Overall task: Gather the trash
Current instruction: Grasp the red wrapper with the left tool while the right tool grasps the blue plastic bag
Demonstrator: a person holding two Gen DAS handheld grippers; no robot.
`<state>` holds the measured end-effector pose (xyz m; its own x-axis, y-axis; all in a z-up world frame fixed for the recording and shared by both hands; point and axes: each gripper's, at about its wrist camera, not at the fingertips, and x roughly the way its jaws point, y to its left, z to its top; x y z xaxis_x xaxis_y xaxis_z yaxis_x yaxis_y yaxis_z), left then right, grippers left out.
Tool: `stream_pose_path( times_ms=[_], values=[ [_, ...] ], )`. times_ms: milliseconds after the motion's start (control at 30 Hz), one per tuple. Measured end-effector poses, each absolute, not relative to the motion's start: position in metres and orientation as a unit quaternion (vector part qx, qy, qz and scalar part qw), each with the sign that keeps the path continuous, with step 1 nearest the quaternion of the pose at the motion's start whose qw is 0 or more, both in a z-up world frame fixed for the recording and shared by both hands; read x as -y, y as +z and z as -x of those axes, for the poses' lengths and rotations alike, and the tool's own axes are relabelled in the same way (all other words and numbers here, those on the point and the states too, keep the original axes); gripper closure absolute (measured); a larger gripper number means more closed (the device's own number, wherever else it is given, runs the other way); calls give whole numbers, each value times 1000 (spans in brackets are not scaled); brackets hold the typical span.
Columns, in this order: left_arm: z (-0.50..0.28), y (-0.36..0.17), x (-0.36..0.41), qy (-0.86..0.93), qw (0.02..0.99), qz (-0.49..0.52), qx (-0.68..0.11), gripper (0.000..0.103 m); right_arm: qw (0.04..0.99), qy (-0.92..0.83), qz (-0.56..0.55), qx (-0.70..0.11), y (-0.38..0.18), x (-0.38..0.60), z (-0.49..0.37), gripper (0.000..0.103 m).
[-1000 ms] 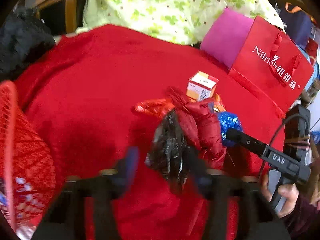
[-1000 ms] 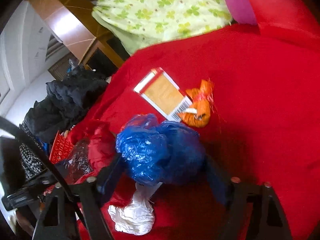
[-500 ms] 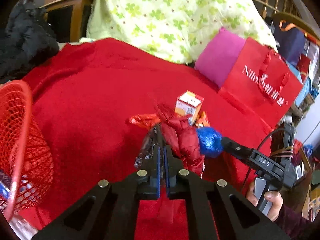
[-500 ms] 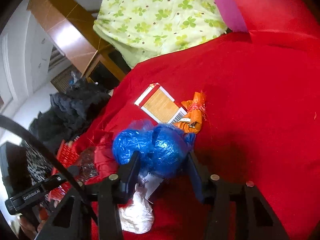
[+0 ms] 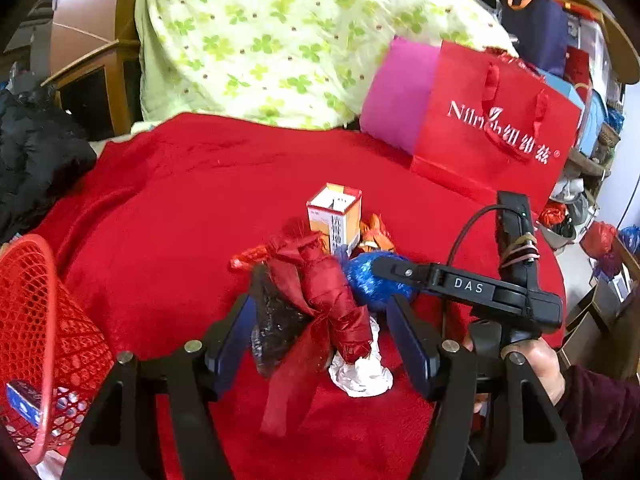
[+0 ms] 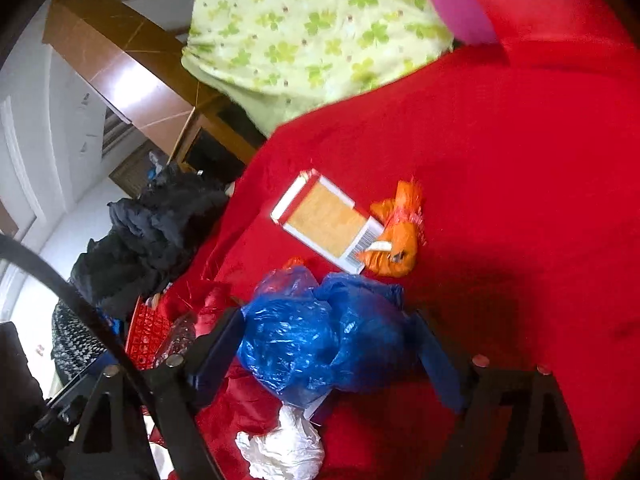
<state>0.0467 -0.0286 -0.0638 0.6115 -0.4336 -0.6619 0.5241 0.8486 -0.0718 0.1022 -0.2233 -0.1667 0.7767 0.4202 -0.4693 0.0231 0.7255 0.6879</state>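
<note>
A pile of trash lies on the red blanket (image 5: 180,208). My left gripper (image 5: 322,340) is open and its jaws are still opening. A crumpled red wrapper (image 5: 332,300) and a dark plastic scrap (image 5: 276,328) sit between its blue fingers. My right gripper (image 6: 326,356) is also opening, with a puffed blue plastic bag (image 6: 320,344) between its fingers, resting on the blanket. In the left wrist view the blue bag (image 5: 368,280) shows beside the red wrapper. Under the pile lies a white paper wad (image 5: 360,376).
A red mesh basket (image 5: 36,320) stands at the blanket's left edge. A small carton (image 5: 336,216) and an orange wrapper (image 6: 396,240) lie just beyond the pile. A red gift bag (image 5: 492,128), pink cushion (image 5: 400,92) and green quilt (image 5: 280,40) line the back. Black clothes (image 5: 36,160) are heaped on the left.
The left gripper closed its fingers at the dark plastic, then opened wide and drew back and up. The right gripper squeezed the blue bag, then widened, and the bag puffed out.
</note>
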Motion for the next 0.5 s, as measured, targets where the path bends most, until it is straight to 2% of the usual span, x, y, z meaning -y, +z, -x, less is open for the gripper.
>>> stream_pose_path(
  times_ms=[33, 67, 233, 500],
  values=[
    [-51, -67, 30, -266, 893, -62, -358, 34, 867, 123, -356, -328, -171, 223, -107, 18],
    [-55, -70, 32, -264, 891, -58, -366, 34, 865, 126, -359, -328, -173, 223, -108, 25],
    [-62, -83, 46, -255, 885, -65, -384, 34, 871, 128, -361, -307, -172, 225, -101, 36],
    [-84, -108, 80, -224, 877, -97, -415, 34, 844, 82, -466, -252, -186, 271, -80, 38]
  ],
)
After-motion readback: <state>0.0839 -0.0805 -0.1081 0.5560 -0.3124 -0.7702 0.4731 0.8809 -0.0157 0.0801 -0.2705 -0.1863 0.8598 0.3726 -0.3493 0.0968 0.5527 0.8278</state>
